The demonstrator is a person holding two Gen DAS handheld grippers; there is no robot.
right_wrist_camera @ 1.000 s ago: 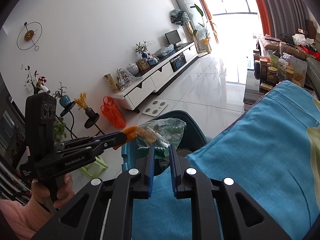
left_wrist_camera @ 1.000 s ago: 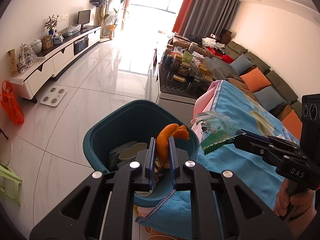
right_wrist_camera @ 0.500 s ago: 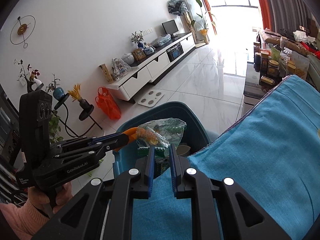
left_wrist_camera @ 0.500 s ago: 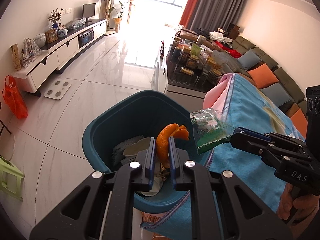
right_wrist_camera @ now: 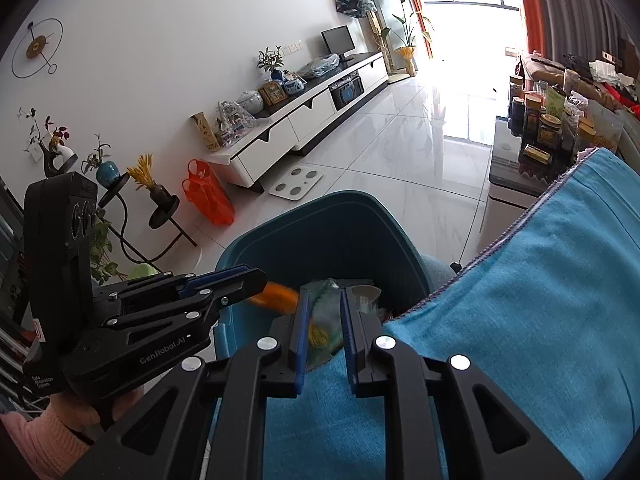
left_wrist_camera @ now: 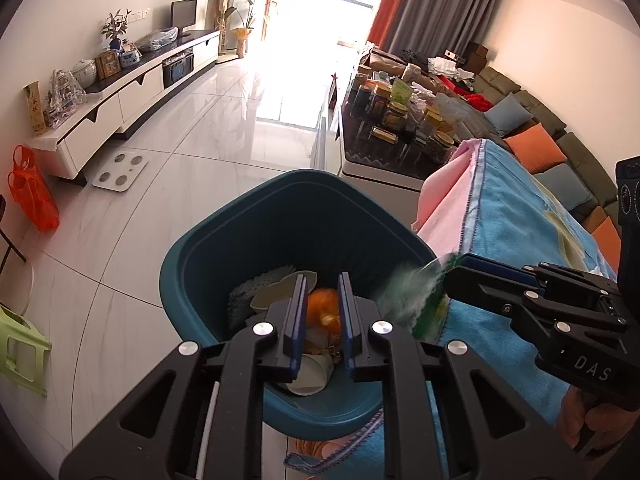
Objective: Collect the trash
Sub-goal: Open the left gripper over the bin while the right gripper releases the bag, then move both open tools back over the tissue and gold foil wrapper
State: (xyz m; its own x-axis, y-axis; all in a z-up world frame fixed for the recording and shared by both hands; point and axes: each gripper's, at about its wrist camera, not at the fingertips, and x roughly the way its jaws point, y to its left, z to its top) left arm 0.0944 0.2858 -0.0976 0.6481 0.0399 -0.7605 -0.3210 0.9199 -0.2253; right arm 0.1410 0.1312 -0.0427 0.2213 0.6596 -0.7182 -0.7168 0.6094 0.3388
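Observation:
A teal trash bin [left_wrist_camera: 200,272] stands on the floor beside the table; it also shows in the right wrist view [right_wrist_camera: 340,216]. My left gripper [left_wrist_camera: 322,316] is open above the bin, and an orange peel [left_wrist_camera: 322,314] is blurred, falling between its jaws. My right gripper [right_wrist_camera: 326,328] is open at the bin's edge, and a clear green plastic wrapper [right_wrist_camera: 324,320] is blurred, dropping from it; it also shows in the left wrist view [left_wrist_camera: 408,300]. The bin holds paper cups [left_wrist_camera: 312,372] and other trash.
A blue towel [right_wrist_camera: 540,320] over a pink cloth [left_wrist_camera: 444,200] covers the table at right. A coffee table with jars [left_wrist_camera: 400,120] lies beyond. A white TV cabinet [left_wrist_camera: 120,96], a scale [left_wrist_camera: 120,168], an orange bag [left_wrist_camera: 32,196] and a green stool [left_wrist_camera: 20,348] are at left.
Both grippers have moved lower over the bin and opened. The orange peel and the plastic wrapper have come loose and are falling, blurred.

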